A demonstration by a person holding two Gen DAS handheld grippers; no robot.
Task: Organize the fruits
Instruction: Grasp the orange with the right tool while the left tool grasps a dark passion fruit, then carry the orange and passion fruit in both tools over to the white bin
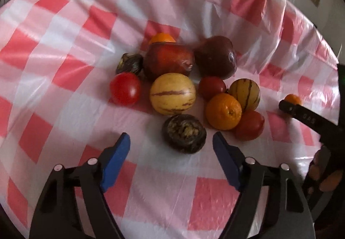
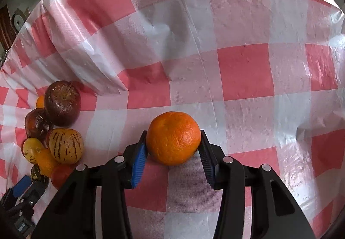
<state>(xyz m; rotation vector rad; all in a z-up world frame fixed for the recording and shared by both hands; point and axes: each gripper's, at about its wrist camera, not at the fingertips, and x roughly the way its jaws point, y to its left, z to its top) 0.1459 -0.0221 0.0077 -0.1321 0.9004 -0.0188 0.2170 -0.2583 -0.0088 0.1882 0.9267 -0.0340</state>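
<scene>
My right gripper (image 2: 173,141) is shut on an orange (image 2: 173,137) low over the checked cloth, apart from the pile; that orange also shows at the right in the left wrist view (image 1: 292,99). My left gripper (image 1: 171,141) is open and empty, just in front of a dark passion fruit (image 1: 184,133). The pile holds two dark red apples (image 1: 168,60) (image 1: 215,56), striped yellow melons (image 1: 172,93) (image 1: 244,93), tomatoes (image 1: 125,88) (image 1: 212,86) (image 1: 250,124), an orange (image 1: 223,111), another orange behind (image 1: 161,38) and a second passion fruit (image 1: 129,63).
A red-and-white checked plastic cloth (image 2: 243,70) covers the table, creased at the back. The pile shows at the left in the right wrist view (image 2: 62,106), with my left gripper (image 2: 21,187) below it. The right gripper's arm (image 1: 310,120) reaches in from the right.
</scene>
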